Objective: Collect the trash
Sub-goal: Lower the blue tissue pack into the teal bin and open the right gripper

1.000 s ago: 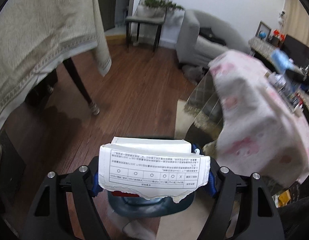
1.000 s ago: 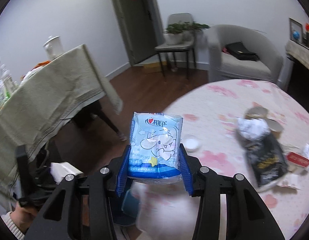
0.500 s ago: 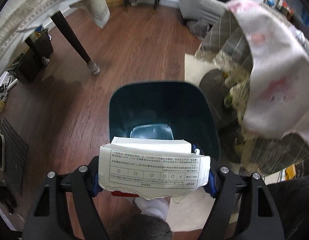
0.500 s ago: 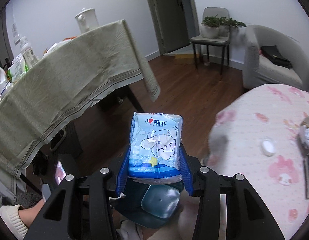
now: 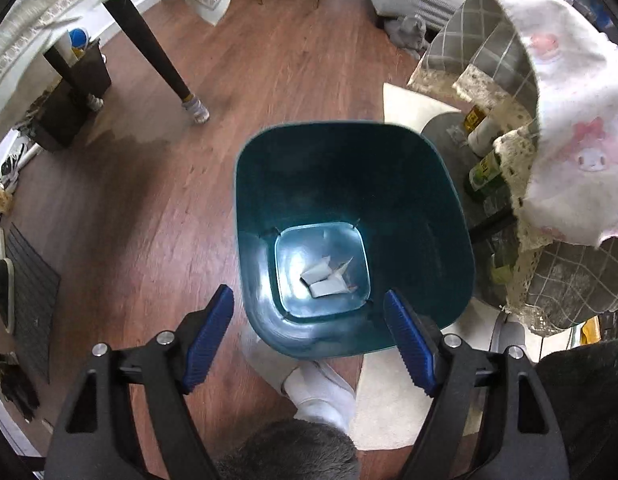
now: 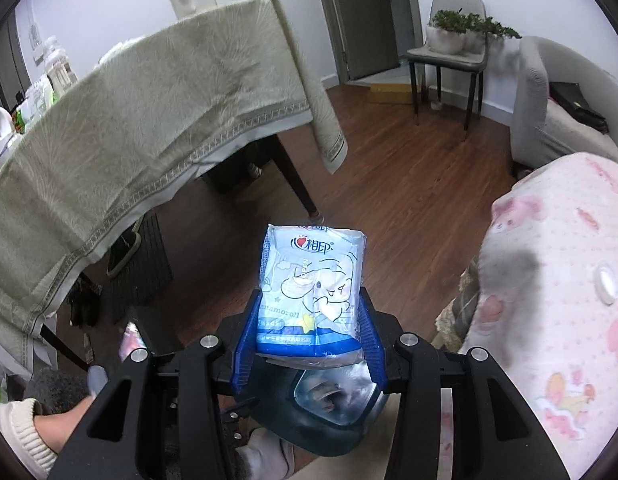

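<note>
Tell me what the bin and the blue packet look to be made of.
Bin: likely moulded plastic, dark teal, smooth and semi-glossy; light glares off its floor and rim. Packet: thin printed plastic film, probably a tissue pack; it is shiny, wrinkled and see-through at the edges.

A teal bin holds white paper scraps on a brown wood floor. Blue gripper pads flank a blue-and-white cartoon packet. One tablecloth is pale green; the other cloth is white with pink cartoons.
</note>
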Demonstrator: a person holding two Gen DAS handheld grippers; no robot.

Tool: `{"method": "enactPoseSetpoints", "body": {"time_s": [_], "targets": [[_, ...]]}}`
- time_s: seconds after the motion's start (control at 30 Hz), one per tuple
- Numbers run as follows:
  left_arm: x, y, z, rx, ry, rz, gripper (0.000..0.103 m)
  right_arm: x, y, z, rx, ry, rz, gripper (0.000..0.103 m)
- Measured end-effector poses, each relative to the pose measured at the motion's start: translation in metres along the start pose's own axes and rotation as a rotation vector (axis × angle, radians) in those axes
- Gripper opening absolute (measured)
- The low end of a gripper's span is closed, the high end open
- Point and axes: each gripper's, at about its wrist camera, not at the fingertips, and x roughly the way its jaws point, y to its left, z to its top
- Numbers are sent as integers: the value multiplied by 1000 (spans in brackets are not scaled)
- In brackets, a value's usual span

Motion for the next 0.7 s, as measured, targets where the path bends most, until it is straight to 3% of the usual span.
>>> {"method": "enactPoseSetpoints", "body": {"time_s": [0.1, 0.43, 0.7], "targets": [[-19, 6, 1, -29, -52, -19, 80, 14, 1, -4, 7, 43, -3, 47], [-73, 38, 5, -122, -226, -25, 64, 88, 9, -36, -12, 240, -39, 47], [-101, 46, 8, -132, -304, -41, 64, 143, 12, -70, -44, 418, -118, 50]]}}
